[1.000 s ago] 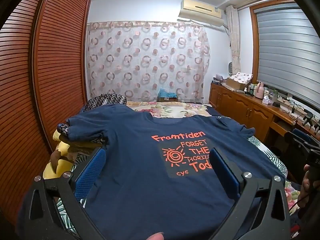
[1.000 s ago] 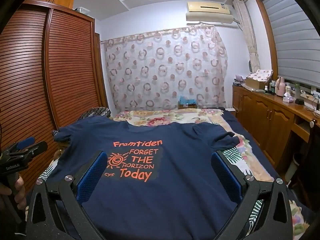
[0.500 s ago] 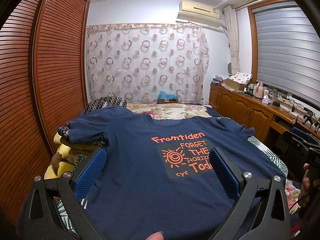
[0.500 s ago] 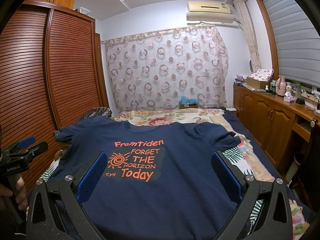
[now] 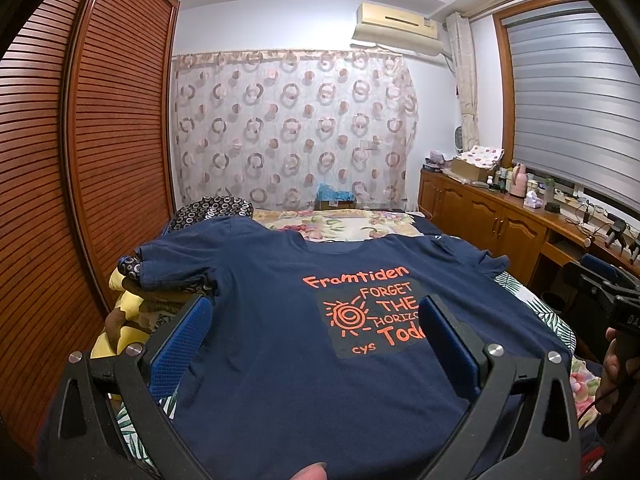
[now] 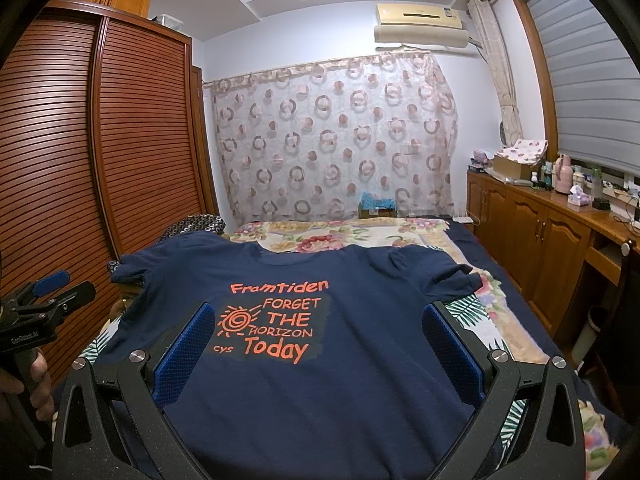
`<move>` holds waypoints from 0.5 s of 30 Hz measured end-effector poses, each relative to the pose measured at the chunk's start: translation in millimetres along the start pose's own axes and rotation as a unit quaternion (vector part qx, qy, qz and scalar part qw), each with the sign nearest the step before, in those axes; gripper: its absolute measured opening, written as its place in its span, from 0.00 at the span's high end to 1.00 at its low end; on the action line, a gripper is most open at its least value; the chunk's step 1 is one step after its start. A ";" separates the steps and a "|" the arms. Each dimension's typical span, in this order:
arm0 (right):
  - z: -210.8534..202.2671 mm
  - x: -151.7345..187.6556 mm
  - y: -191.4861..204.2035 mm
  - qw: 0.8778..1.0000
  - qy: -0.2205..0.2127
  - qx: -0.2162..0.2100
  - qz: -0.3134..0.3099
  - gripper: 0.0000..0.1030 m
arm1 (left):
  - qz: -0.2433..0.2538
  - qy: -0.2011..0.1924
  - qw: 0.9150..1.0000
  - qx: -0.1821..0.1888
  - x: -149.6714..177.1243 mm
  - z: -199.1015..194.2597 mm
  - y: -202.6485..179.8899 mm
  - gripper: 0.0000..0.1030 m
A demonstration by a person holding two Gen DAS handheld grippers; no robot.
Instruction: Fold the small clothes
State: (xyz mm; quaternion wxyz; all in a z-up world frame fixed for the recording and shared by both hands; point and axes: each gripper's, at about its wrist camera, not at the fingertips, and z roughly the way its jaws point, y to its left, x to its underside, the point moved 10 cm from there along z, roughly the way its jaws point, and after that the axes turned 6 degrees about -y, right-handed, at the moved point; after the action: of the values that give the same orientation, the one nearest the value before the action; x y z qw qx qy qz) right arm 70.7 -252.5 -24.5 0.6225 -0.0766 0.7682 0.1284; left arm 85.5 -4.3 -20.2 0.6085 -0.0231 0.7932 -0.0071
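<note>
1. Little changed over last second: navy cotton T-shirt with orange print (image 6: 320,344) stayed flat, lower centre of frame, on floral bedspread (image 6: 344,236).
2. Left gripper (image 5: 316,332) and right gripper (image 6: 320,340) remained spread, holding nothing.
3. Fold judged not begun.

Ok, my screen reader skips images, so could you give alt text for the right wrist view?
A navy T-shirt with orange lettering lies spread flat, print up, on a floral bedspread, framed by the open right gripper. At far left, a hand holds the left gripper.
</note>
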 end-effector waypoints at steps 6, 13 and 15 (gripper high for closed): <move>0.3 -0.4 -1.1 1.000 -0.001 0.000 0.000 0.00 | 0.001 -0.001 1.000 0.000 -0.2 -0.5 -0.7 0.00; 0.1 -0.3 -1.1 1.000 -0.001 0.000 0.000 0.00 | 0.003 -0.004 1.000 0.000 -0.3 -1.0 -0.7 0.00; 0.0 -0.1 -0.8 1.000 -0.001 0.000 0.001 0.00 | 0.004 -0.003 1.000 -0.001 -0.7 -0.7 -0.4 0.00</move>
State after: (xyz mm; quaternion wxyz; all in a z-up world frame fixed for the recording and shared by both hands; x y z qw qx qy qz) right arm 71.0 -253.2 -24.6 0.6228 -0.0764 0.7678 0.1292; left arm 85.0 -4.7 -19.3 0.6113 -0.0207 0.7911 -0.0042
